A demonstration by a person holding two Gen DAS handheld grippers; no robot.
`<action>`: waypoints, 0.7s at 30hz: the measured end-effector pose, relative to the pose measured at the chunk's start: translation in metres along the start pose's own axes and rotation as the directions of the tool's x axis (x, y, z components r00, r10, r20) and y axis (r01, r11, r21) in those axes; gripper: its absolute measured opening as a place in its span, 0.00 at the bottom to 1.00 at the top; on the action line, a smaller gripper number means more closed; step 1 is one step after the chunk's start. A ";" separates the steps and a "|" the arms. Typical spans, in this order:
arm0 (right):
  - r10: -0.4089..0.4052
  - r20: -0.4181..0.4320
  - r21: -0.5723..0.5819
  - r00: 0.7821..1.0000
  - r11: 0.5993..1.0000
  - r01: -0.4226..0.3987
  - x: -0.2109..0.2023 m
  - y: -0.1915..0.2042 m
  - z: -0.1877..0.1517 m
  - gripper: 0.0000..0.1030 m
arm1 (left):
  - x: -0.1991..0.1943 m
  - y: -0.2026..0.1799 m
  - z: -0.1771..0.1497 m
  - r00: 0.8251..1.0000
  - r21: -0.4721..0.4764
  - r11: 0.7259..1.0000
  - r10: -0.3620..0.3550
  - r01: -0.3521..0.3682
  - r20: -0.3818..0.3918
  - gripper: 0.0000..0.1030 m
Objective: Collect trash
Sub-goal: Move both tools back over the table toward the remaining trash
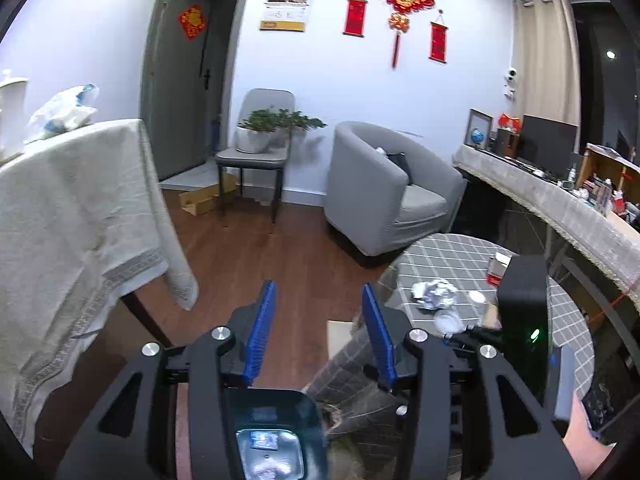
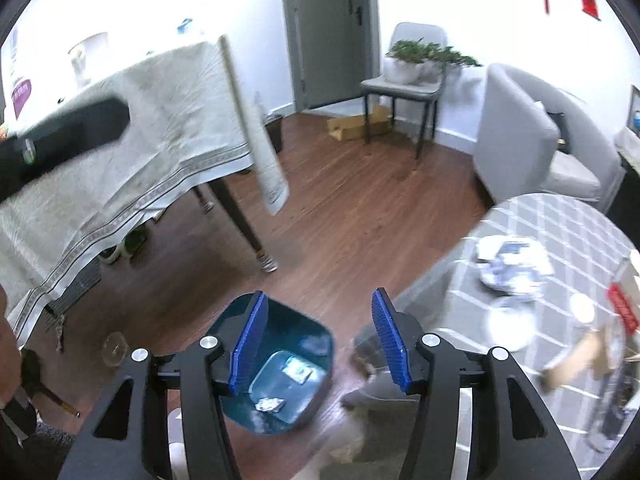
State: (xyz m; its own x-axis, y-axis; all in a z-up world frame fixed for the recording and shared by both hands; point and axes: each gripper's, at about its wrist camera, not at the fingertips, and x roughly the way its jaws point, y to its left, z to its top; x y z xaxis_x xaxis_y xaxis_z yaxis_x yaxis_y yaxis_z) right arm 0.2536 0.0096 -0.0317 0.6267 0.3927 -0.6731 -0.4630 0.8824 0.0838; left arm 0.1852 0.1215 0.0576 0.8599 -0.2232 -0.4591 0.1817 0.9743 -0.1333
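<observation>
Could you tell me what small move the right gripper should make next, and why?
Probably swing the right gripper right, toward the crumpled wrapper on the checked table. Its jaws stand open with nothing between them, the bin already holds scraps, and that wrapper looks like the nearest trash left.

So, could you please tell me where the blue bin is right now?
The blue bin stands on the wood floor left of the round checked table, low in the right wrist view beneath the open right gripper.
</observation>
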 end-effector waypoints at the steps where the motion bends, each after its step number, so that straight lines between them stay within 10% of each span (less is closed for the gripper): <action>1: -0.008 0.009 0.007 1.000 1.000 0.008 -0.005 -0.007 0.000 0.53 | 0.003 -0.004 0.000 1.000 0.004 1.000 -0.007 0.007 -0.003 0.50; 21: -0.216 0.092 0.162 0.972 0.966 0.199 -0.084 -0.132 -0.028 0.70 | 0.076 -0.100 -0.020 0.981 0.050 0.983 -0.172 0.176 -0.088 0.74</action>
State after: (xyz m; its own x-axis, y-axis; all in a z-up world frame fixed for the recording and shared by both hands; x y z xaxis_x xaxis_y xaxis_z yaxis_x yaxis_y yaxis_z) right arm 0.2441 -0.1475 -0.0067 0.7668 0.2153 -0.6047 -0.2210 0.9730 0.0661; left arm 0.2227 0.0062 0.0188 0.7706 -0.3890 -0.5049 0.3540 0.9199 -0.1686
